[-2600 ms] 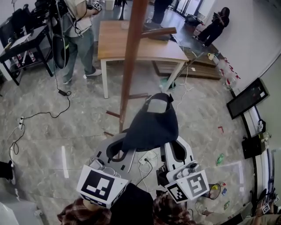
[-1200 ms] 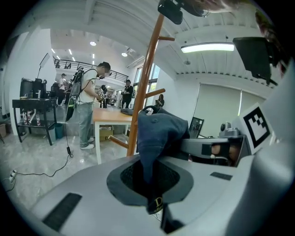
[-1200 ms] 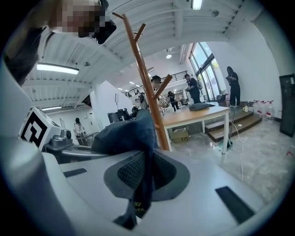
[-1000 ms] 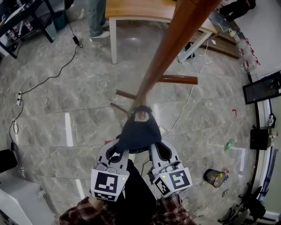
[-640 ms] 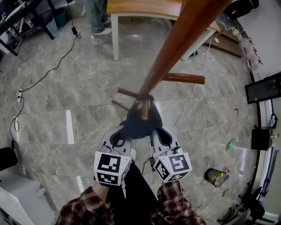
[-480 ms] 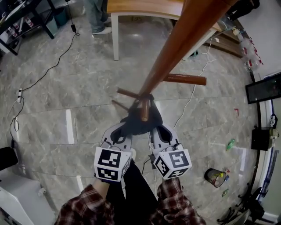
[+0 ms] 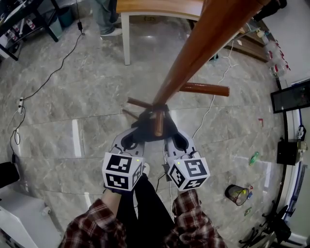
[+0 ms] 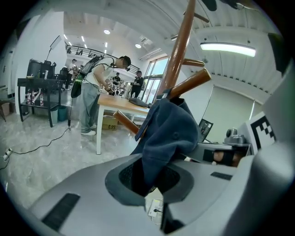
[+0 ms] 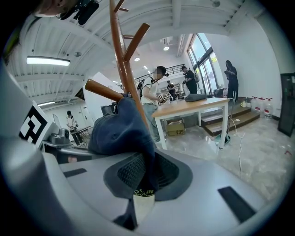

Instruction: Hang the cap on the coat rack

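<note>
Grey marble-look floor (image 7: pixel 58 97), open workroom w/ white walls.

Cap (image 7: pixel 143 128): dark navy, soft, held up at the coat rack, well above the floor. Crown sits against a short wooden peg (image 7: pixel 158 125); in head view the peg's end shows over the cap's middle, fabric on both sides of it. Can't tell if the cap's weight is on the peg. In L tool view the crown bulges just below that peg, in R tool view likewise.

L tool (image 7: pixel 130 141): jaws closed tight on the cap's lower edge, cloth pinched btwn the pads. R tool (image 7: pixel 177 143): same, clamped on the cap's edge on the other side, a small label of the cap poking out below the pinch. The 2 tools are close together, side by side, both angled up toward the peg. Plaid sleeves (image 7: pixel 92 227) behind them.

Coat rack pole (image 7: pixel 203 48): reddish-brown wood, w/ more pegs, 1 longer peg (image 7: pixel 206 89) sticking out to the right.

Further off: wooden desk (image 7: pixel 160 7), a person (image 8: pixel 94 92) standing beside it, black cable (image 7: pixel 48 82) across the floor, small bin (image 7: pixel 236 195) at right.
</note>
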Demonstrator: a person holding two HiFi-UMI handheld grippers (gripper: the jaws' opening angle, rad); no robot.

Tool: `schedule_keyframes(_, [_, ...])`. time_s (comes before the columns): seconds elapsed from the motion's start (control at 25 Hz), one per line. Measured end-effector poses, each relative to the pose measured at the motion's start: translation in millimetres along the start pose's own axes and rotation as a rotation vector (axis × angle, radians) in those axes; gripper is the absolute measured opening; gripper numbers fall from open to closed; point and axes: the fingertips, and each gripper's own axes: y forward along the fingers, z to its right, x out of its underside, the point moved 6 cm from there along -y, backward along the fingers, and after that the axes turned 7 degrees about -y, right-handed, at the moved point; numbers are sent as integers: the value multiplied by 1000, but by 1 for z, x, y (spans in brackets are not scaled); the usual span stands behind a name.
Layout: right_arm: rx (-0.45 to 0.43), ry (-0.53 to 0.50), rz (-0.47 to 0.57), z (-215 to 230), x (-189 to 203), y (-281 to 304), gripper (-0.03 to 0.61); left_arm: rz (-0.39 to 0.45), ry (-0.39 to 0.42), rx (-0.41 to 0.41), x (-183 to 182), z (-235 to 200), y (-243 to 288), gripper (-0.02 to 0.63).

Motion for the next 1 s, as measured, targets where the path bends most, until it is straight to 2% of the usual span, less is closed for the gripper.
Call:
schedule_keyframes(0.16, [3,11,13,-1,-1,-4,22,8,-21,43,1,-1,-1,23])
schedule_keyframes(0.4, [-33,51,22,-1,2,-10,84,43,-79,111,2,-8,-8,29])
schedule_keyframes(0.56, [-28,67,30,1,9,-18,98,57,-70,145,4,-9,-11,95])
schedule_keyframes(0.6, [-24,70,32,1,10,-20,101,58,-64,147,4,-8,-12,126])
schedule_keyframes(0.76, [-19,74,27,2,16,-26,112,53,-48,145,5,-7,-14,179])
schedule_keyframes(1.0, [-14,97,18,-4,26,-35,124,62,-93,142,11,-10,-25,260])
